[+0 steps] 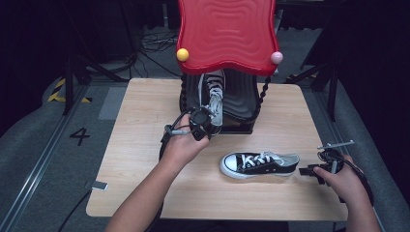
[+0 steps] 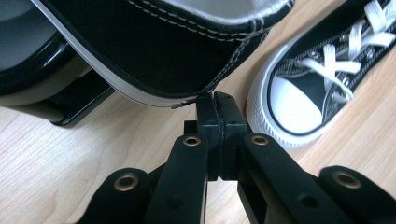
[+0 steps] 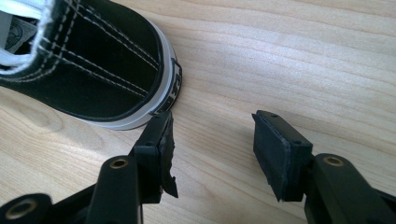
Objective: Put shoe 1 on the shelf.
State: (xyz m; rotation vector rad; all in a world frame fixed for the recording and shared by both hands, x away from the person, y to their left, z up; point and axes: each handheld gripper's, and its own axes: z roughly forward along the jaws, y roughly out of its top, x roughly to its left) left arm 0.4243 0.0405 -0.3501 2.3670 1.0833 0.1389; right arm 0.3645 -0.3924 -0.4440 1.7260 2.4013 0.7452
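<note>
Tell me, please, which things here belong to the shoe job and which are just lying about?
In the job:
- sneaker on the rack, at the shut left gripper
- sneaker on the table
- open right gripper
- black shoe rack

Lying about:
- red wavy top
- floor cables

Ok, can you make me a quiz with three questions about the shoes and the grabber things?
1. Where is the shoe that lies flat?
A. on the wooden table
B. on the red shelf top
C. on the floor

2. What colour are its laces?
A. red
B. white
C. yellow

3. How are the fingers of the right gripper?
A. shut tight together
C. wide apart with nothing between them
B. clamped on a ball

Answers:
1 A, the high view shows it lying on the tabletop in front of the rack.
2 B, white laces cross its black upper.
3 C, the right gripper view shows bare table between the fingers, beside the shoe's heel.
</note>
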